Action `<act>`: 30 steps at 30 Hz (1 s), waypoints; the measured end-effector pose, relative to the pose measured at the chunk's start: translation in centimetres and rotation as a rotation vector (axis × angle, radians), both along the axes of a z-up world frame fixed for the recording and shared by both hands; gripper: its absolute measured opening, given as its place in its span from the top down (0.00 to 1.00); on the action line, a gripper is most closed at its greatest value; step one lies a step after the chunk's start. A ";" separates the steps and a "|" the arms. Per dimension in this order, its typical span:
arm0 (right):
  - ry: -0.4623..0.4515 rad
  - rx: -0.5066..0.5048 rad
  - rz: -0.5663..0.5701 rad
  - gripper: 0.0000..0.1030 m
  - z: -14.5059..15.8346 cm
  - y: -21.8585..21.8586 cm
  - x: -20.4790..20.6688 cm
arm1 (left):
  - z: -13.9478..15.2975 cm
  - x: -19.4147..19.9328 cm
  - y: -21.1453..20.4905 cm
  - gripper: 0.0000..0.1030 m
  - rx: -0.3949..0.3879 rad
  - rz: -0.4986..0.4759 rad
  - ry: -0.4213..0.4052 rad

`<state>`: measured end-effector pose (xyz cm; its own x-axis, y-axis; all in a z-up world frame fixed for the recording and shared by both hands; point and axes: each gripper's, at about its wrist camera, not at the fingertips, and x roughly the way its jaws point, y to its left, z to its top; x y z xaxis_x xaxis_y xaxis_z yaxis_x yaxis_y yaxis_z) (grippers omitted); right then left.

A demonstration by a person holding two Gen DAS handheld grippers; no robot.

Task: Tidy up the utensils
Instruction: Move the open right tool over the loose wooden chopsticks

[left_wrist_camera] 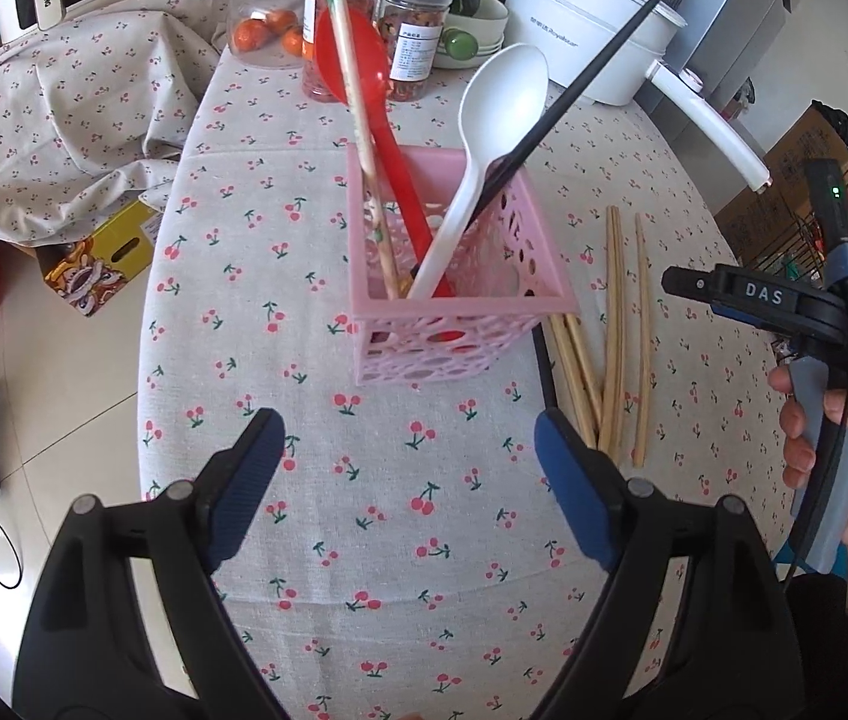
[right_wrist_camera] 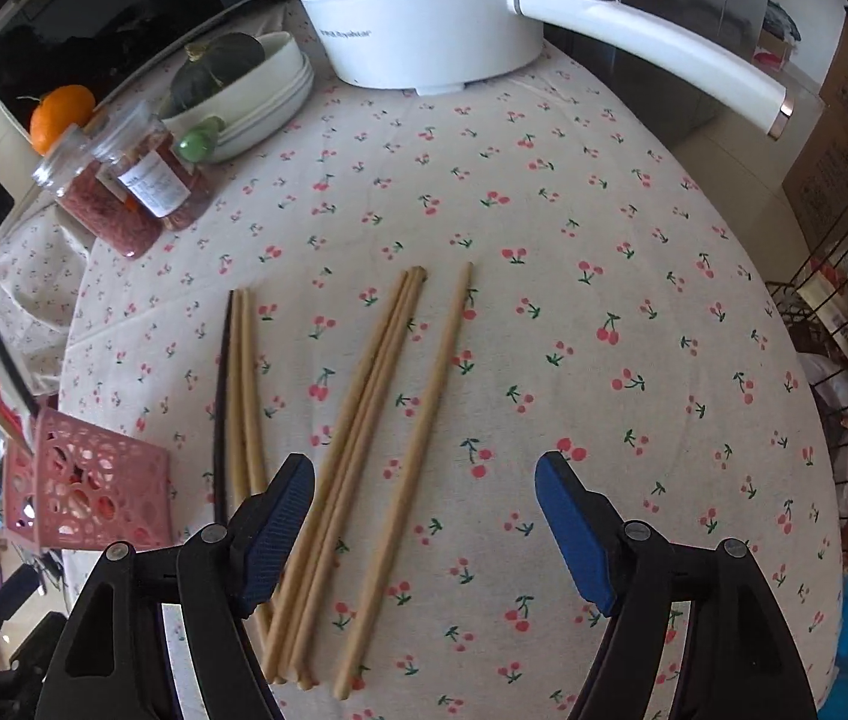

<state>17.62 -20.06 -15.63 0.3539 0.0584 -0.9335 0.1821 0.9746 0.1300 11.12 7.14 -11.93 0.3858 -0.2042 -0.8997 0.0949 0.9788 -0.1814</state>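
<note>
While the left gripper point(left_wrist_camera: 406, 480) hangs wide open and empty short of the pink basket point(left_wrist_camera: 454, 312), the right gripper point(right_wrist_camera: 424, 528), likewise spread and empty, is nearer the loose wooden chopsticks point(right_wrist_camera: 364, 450), whose lengths run along its pointing line on the cloth.

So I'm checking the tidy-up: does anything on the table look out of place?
Yes: several wooden chopsticks and one black chopstick lie loose on the tablecloth beside the pink basket, which already holds two spoons and chopsticks. Nothing looks spilled or damaged.
</note>
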 end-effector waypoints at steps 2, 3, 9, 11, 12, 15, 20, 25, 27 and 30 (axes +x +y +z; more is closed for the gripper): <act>0.035 -0.010 -0.021 0.25 -1.3 -0.7 0.8 | -0.1 0.0 -0.4 0.17 0.003 -0.012 0.005; 0.050 -0.011 -0.031 0.25 -1.8 -1.0 1.1 | -0.2 0.0 -0.6 0.17 0.005 -0.016 0.006; 0.080 -0.071 0.011 0.23 -3.4 -0.6 2.7 | -0.4 -0.2 -1.7 0.17 0.020 -0.045 0.012; 0.087 -0.120 0.034 0.23 -3.6 0.0 3.1 | -0.5 -0.3 -2.0 0.17 0.027 -0.053 0.014; 0.093 -0.140 0.046 0.24 -3.7 0.4 3.2 | -0.6 -0.3 -2.1 0.17 0.029 -0.058 0.014; 0.100 -0.148 0.060 0.30 -3.6 0.4 3.1 | -0.5 -0.6 -2.7 0.17 0.034 -0.070 0.007; 0.099 -0.135 0.070 0.70 -3.1 -0.6 2.6 | 0.0 -1.2 -4.0 0.17 0.037 -0.120 -0.007; 0.116 -0.071 0.101 0.91 -2.7 -3.1 1.8 | 0.6 -2.1 -6.4 0.17 0.051 -0.191 -0.022; 0.127 -0.014 0.097 0.93 -2.8 -4.1 1.5 | 0.7 -2.4 -7.5 0.17 0.062 -0.225 -0.030; 0.125 0.054 0.102 0.93 -2.3 -5.1 0.8 | 0.5 -2.5 -9.4 0.17 0.075 -0.269 -0.022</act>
